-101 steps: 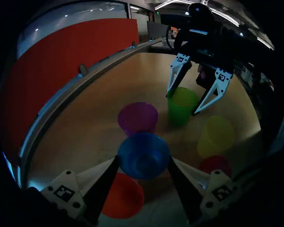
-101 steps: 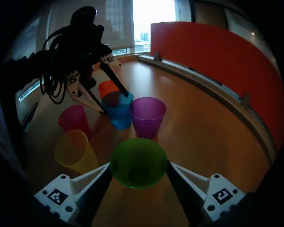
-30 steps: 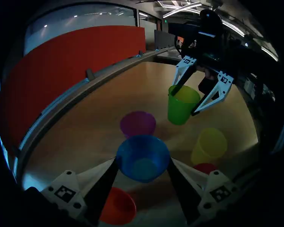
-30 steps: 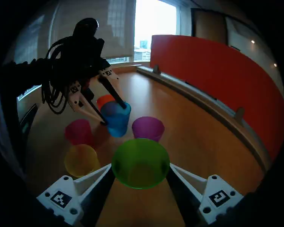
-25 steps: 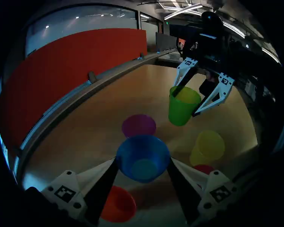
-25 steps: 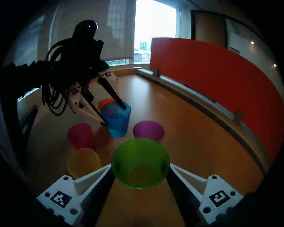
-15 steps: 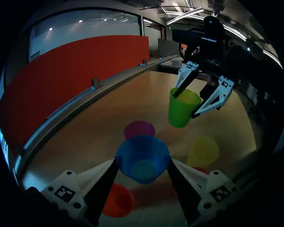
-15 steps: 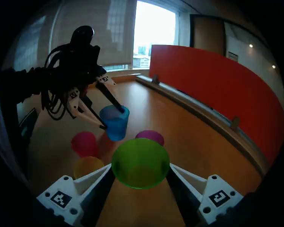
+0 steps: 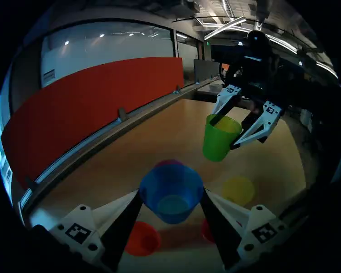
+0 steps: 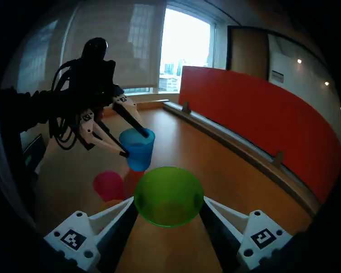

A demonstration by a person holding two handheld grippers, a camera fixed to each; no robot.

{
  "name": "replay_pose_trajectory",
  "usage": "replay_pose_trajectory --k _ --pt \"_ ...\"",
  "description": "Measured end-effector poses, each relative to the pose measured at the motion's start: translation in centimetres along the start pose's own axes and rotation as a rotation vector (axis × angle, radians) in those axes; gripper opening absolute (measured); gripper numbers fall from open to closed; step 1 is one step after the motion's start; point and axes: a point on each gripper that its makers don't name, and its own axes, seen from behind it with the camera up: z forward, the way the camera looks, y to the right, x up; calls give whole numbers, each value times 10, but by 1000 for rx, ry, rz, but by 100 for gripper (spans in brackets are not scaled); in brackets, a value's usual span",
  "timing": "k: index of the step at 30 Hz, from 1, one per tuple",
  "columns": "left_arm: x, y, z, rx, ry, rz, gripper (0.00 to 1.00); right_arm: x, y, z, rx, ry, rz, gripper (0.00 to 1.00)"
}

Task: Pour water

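Between the left claw's (image 9: 171, 194) fingers sits the blue cup (image 9: 170, 204), clamped on both sides and held clear of the counter (image 9: 170, 132). Just beyond it, a purple cup (image 9: 168, 162) shows as a sliver over the rim (mostly hidden). Below the claw, an orange cup (image 9: 142, 237) and a red one (image 9: 206, 231) are partly cut off by its fingers. The right claw (image 10: 168, 201) grips the green cup (image 10: 168, 191) the same way. It is too dim to tell whether either cup holds water.

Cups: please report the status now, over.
Both loaded: left claw shut on blue cup, right claw shut on green cup. Both cups held above the table. On it, yellow cup and orange cup, not in the way.
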Motion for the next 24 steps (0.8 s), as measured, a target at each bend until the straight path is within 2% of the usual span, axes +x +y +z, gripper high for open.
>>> replay_pose_trajectory --k 24 --pt "29 10 -45 57 102 -20 87 43 -28 -24 -6 146 13 90"
